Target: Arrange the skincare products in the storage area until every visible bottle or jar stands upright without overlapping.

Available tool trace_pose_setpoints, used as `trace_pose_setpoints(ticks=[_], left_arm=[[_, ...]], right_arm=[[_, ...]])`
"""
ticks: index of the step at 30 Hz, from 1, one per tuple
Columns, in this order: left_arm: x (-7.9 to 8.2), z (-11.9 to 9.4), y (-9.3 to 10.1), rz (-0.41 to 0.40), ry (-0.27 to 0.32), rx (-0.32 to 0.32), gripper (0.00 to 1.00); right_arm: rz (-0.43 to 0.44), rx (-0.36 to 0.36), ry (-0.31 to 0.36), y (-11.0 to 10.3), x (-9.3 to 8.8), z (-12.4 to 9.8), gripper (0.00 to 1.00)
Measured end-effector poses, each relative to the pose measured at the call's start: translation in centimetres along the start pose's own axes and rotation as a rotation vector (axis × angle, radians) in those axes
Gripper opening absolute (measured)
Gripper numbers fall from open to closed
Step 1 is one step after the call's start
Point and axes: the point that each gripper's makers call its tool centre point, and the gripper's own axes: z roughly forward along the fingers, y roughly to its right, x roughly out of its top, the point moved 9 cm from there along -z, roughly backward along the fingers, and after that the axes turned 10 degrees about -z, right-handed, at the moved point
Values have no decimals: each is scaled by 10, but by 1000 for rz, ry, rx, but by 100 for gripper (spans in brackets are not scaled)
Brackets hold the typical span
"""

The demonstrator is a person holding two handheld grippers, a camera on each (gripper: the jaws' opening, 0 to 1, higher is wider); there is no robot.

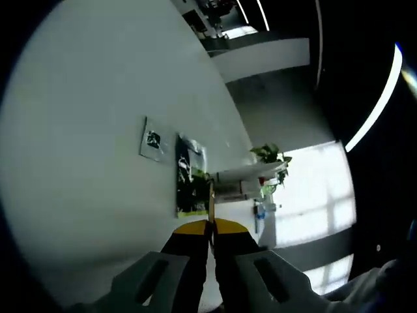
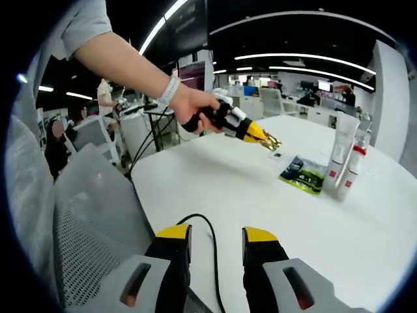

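My left claw (image 2: 270, 140) hung closed and empty over the table (image 2: 215, 182), my right claw (image 2: 215, 244) open, the tubes (image 2: 343, 155) upright beside the green packet (image 2: 301, 173), and I judged a careless sweep could topple them.

My left gripper view is looking steeply rolled, close over the white table (image 1: 85, 130) toward the green sachet (image 1: 191, 179). My right gripper view is looking level from the near edge, farther back, sharing that sachet (image 2: 302, 174).
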Motion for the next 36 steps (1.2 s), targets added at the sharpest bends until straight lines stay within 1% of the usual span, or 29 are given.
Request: trace_pose_setpoints(ticks=[1,3,9,11,15,16,18,20,21,27,29,33,36], left_arm=[[1,3,-1,-11,1,0,0],[3,9,-5,-23,1,2,0],[9,22,-21,-51,13,51,0],[9,25,-25,-53,7,63,0],[15,30,-34,-49,14,101,0],[14,29,-33,-37,11,112,0],[15,30,-35,-41,6,125,0],[16,31,-36,-43,0,126,0],[17,31,-37,-42,1,130,0],[20,32,-40,-48,12,151,0],[21,32,-40,-52,7,164,2],[23,32,-38,-37,8,188,11],[26,30,-36,-30,5,204,13]], right_arm=[[-9,-8,4,0,1,0,25],[-3,4,-4,0,0,1,26],[0,-4,-11,1,-1,1,26],[9,-6,-14,1,-2,1,26],[1,-11,-19,1,-2,1,26],[-6,-10,-19,1,-2,1,26],[-7,-9,-20,0,-2,2,26],[-9,-8,-21,0,-2,2,26],[-9,-4,-30,0,-3,2,26],[-15,-7,-31,0,-2,2,27],[-13,-12,-33,1,-3,2,27],[-6,-15,-34,1,-3,2,27],[-6,-19,-32,2,-3,2,27]])
